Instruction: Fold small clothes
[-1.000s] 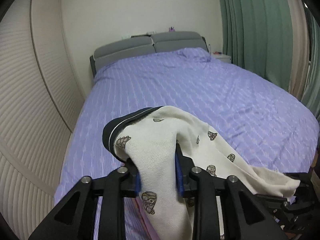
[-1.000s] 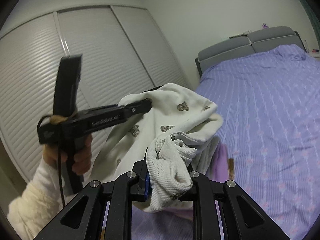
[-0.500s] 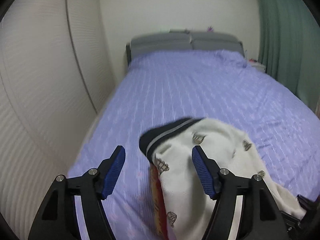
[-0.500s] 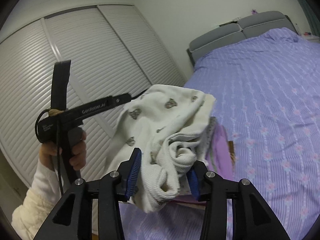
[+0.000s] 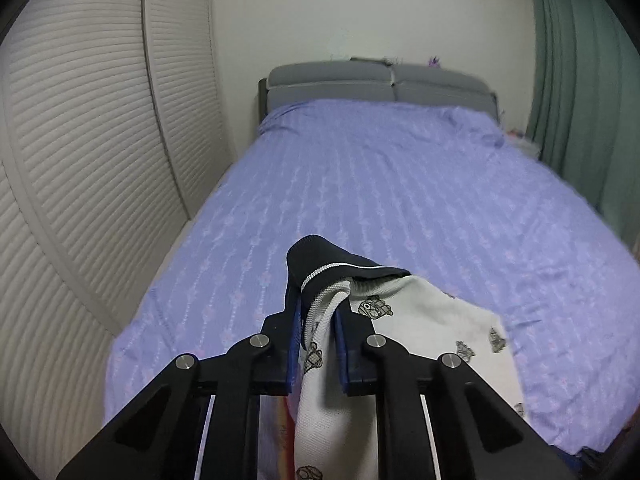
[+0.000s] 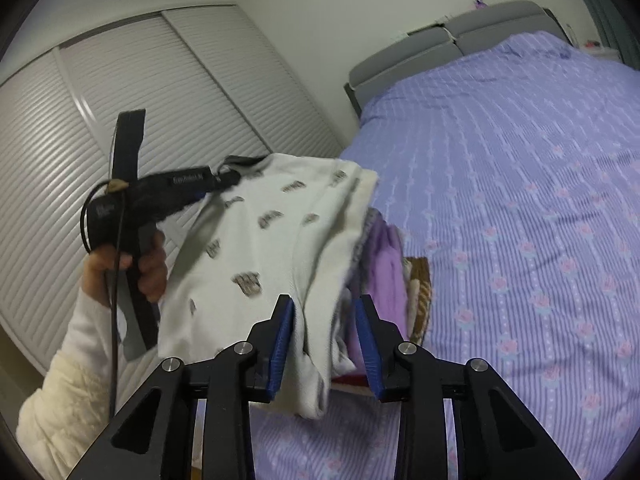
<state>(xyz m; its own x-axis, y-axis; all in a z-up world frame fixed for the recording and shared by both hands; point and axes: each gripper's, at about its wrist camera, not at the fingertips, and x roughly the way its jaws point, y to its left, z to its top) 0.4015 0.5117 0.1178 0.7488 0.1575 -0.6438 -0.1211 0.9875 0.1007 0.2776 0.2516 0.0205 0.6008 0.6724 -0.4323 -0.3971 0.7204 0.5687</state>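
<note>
A small cream garment [image 5: 420, 332] with dark printed figures and a navy ribbed cuff [image 5: 320, 260] hangs in the air over the near end of the bed. My left gripper [image 5: 317, 328] is shut on it just below the cuff. In the right wrist view the same garment [image 6: 264, 248] hangs spread from the left gripper, held by a hand at the left. My right gripper [image 6: 325, 322] is open; the cloth's lower edge hangs between its blue pads [image 6: 282, 332], not clamped.
The bed with a purple patterned cover [image 5: 400, 184] fills the view, with a grey headboard [image 5: 380, 80] at the far end. A pile of purple and brown clothes [image 6: 384, 264] lies on its near corner. Louvred wardrobe doors [image 5: 80, 140] stand on the left, green curtains [image 5: 580, 80] on the right.
My left gripper opened, then shut again on the garment near the navy cuff. My right gripper opened and let go of the bunched cloth, and the garment has spread out flatter.
</note>
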